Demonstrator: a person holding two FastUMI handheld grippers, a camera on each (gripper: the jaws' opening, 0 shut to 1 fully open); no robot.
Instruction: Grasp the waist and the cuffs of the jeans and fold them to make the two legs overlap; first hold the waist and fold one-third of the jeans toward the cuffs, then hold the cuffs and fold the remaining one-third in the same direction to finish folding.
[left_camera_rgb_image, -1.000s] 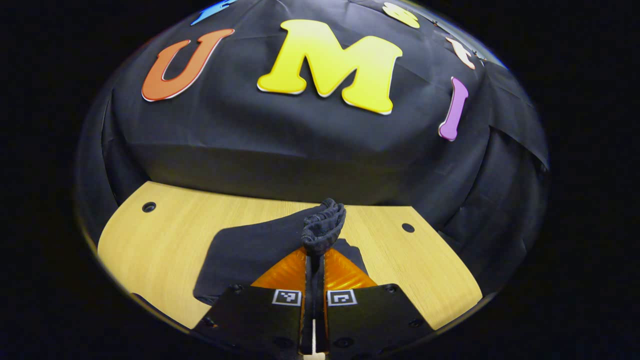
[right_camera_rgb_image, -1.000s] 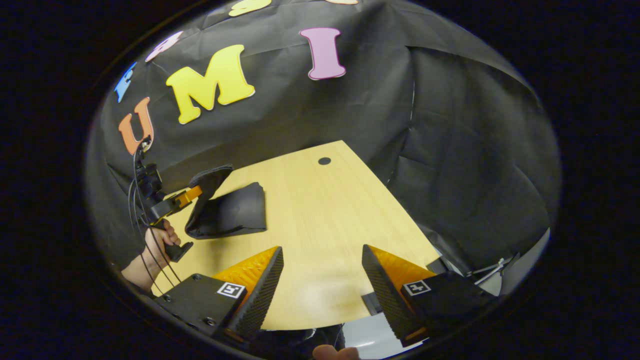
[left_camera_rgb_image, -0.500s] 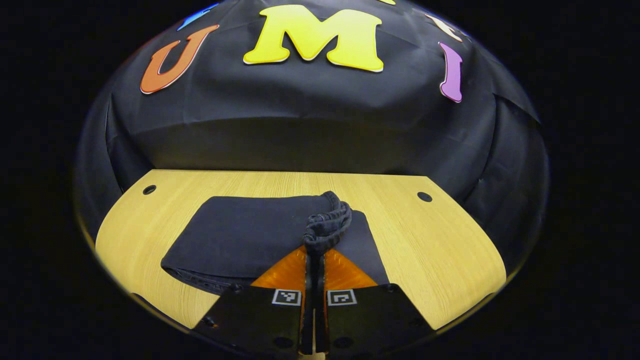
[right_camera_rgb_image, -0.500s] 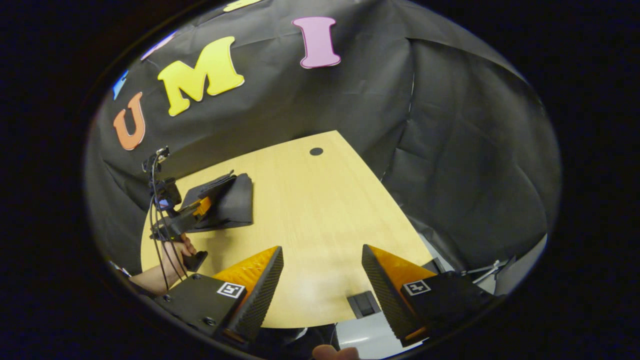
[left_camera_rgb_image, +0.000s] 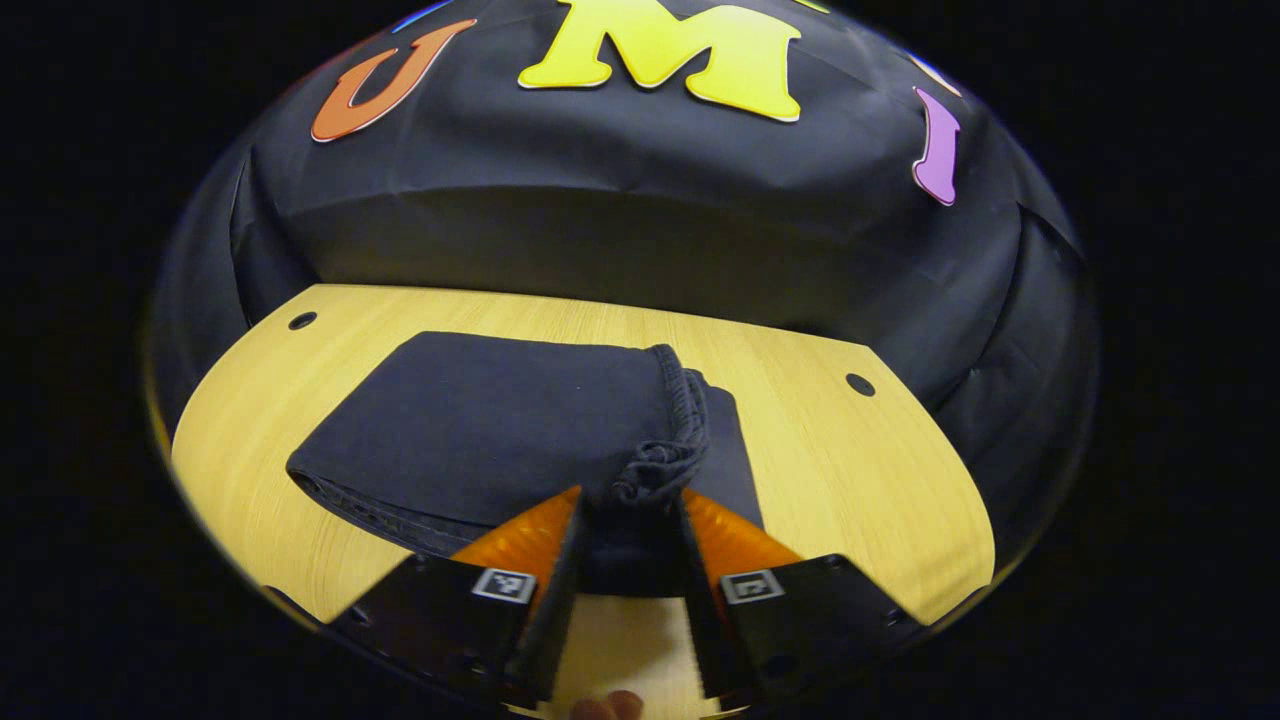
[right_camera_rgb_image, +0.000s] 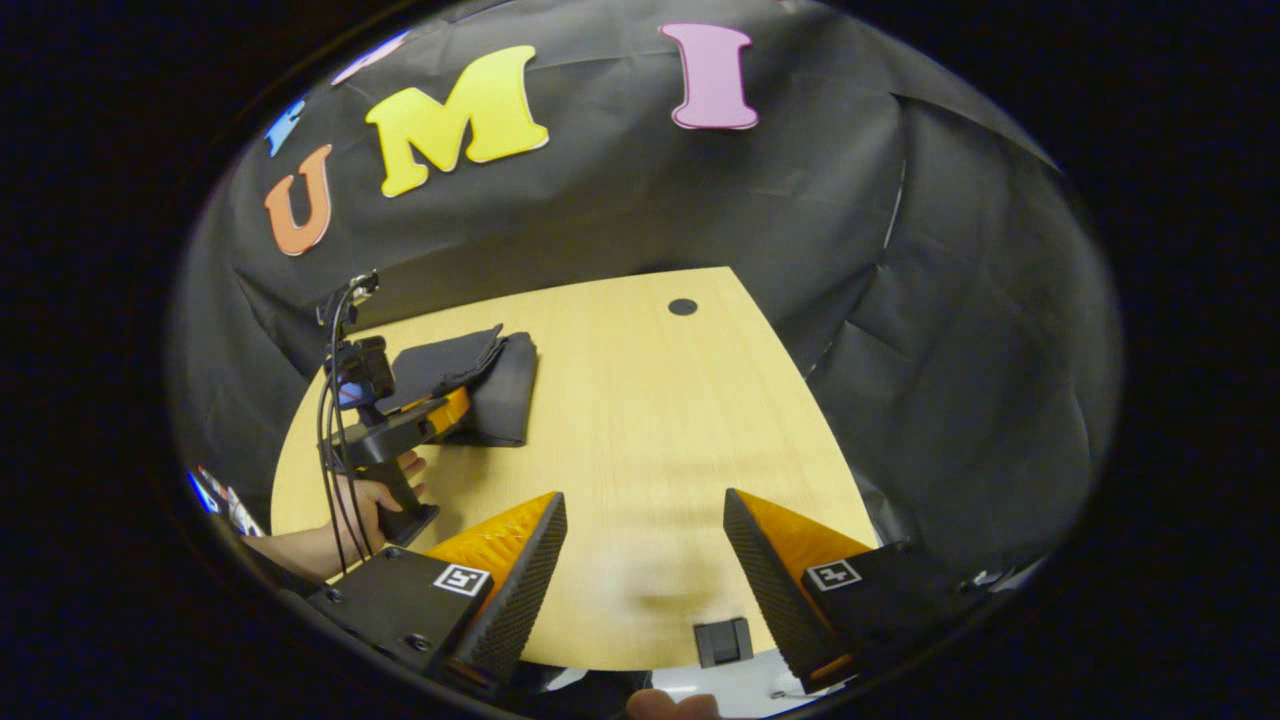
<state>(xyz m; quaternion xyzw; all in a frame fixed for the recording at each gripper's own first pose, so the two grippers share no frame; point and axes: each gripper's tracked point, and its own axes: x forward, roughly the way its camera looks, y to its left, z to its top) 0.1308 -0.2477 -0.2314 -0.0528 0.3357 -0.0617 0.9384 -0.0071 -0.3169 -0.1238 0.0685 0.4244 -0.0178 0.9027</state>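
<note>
Folding done or close to it, we judge: our left gripper stands with its fingers parted at the near edge of the jeans, the gathered cuff hem lying right at the fingertips but no longer pinched between them. In the left gripper view the jeans lie directly ahead of that gripper as a flat, stacked packet on the pale wood-grain worktop, the long axis running across the view and the upper layer reaching leftward from the bunched hem. The cloth is dark, matte and soft-looking, with a ribbed, puckered seam along the cuff and a stitched edge along the near-left border; a lower layer peeks out to the right of the hem.

In the right gripper view our right gripper hangs released too, fingers spread wide over bare worktop, well apart from the jeans, which lie far off to its left beside the left gripper and the hand holding it. The left gripper is plainly the nearer of the two, so any tidying of the top layer would fall to it, drawing straight back along its own axis. Two small round holes mark the worktop's far corners.
</note>
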